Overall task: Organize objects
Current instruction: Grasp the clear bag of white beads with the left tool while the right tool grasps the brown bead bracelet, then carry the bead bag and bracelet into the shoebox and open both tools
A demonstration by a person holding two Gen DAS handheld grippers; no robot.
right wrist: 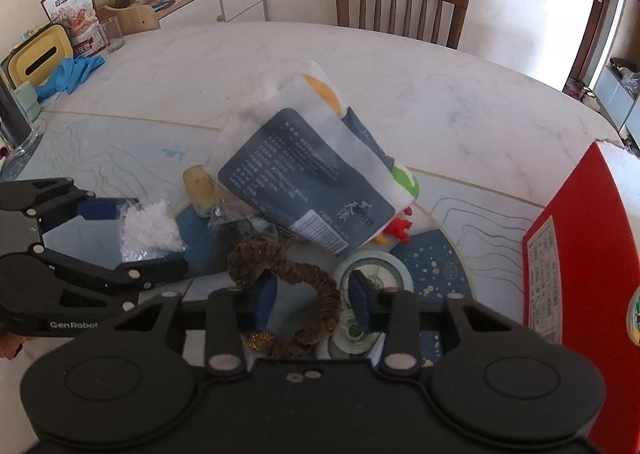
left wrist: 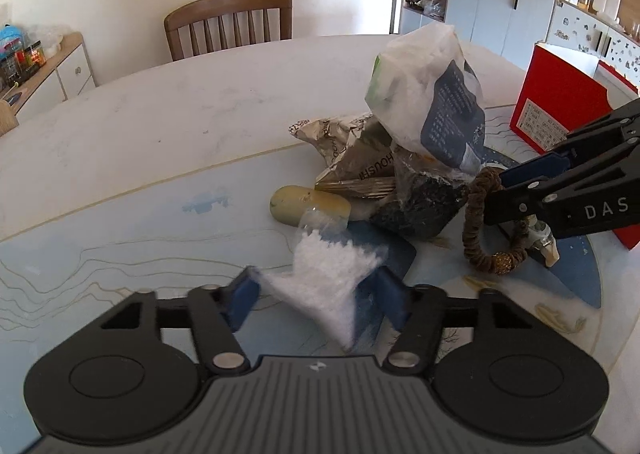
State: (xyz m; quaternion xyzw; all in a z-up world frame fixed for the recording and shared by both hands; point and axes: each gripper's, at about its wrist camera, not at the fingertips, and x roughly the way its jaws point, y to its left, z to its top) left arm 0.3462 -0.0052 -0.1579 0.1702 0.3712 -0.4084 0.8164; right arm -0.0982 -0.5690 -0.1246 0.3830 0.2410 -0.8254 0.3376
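The left gripper [left wrist: 316, 290] pinches a soft, light bag of white crystals [left wrist: 328, 278]; the right gripper [right wrist: 312, 294] closes on a squashy brown scrunchie [right wrist: 296, 294], best held by its band.

Both tongs [left wrist: 316, 290] [right wrist: 312, 294] are black with blue pads, silver screws and white lettering.
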